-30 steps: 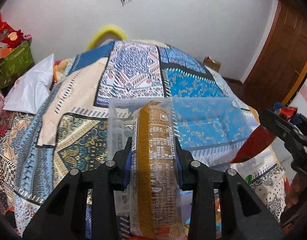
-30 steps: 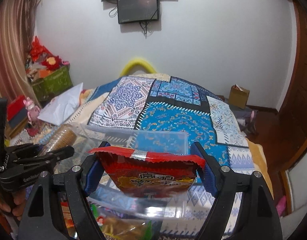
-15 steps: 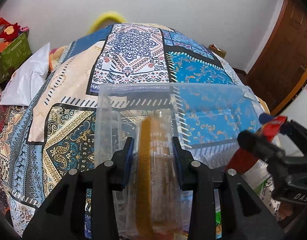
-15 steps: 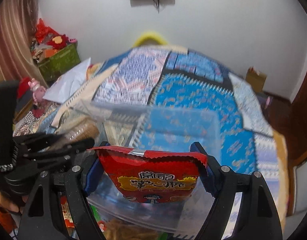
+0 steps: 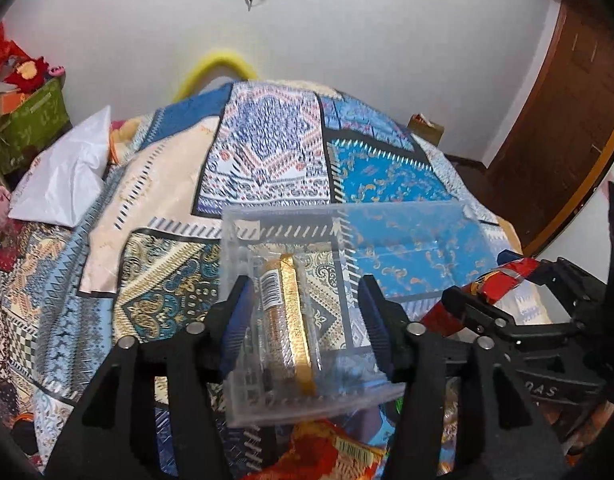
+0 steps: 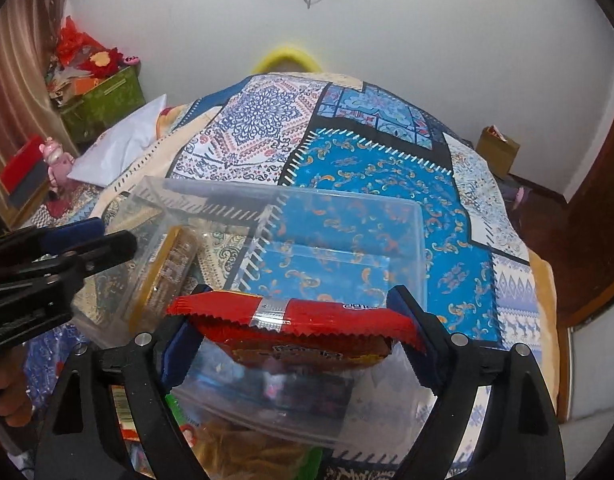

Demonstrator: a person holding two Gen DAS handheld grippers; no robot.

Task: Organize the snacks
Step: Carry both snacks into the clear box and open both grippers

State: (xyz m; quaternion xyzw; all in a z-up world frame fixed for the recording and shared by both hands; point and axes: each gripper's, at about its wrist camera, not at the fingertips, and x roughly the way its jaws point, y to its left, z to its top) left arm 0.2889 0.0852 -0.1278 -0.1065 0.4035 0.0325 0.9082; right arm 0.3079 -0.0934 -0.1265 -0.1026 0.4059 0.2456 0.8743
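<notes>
Patchwork bedspread (image 5: 267,152) fills most of both views, blue/cream/teal printed panels, soft cloth on a bed. One clear plastic bin (image 6: 339,248), rectangular, rigid, see-through walls, sits on it at frame centre in both views. White pillow (image 5: 67,184) at left edge, green patterned box (image 6: 103,104) upper left (red stuff piled on top, can't tell what).

Snacks counted: one red foil packet (image 6: 299,320), crimped zigzag top seal with a silver band, yellow print lower down; one biscuit sleeve (image 5: 285,320), long cylinder in clear wrap with a gold strip and a barcode label. More wrappers at the bottom edge of both views, under the bin's near edge, too blurred to count.

Right tongs (image 6: 299,332) clamp the red packet by its sides, at the bin's near rim, lower centre. Left tongs (image 5: 303,320) spread wide, apart from the sleeve, which lies inside the bin's left part, lengthwise between the two blue pads.
</notes>
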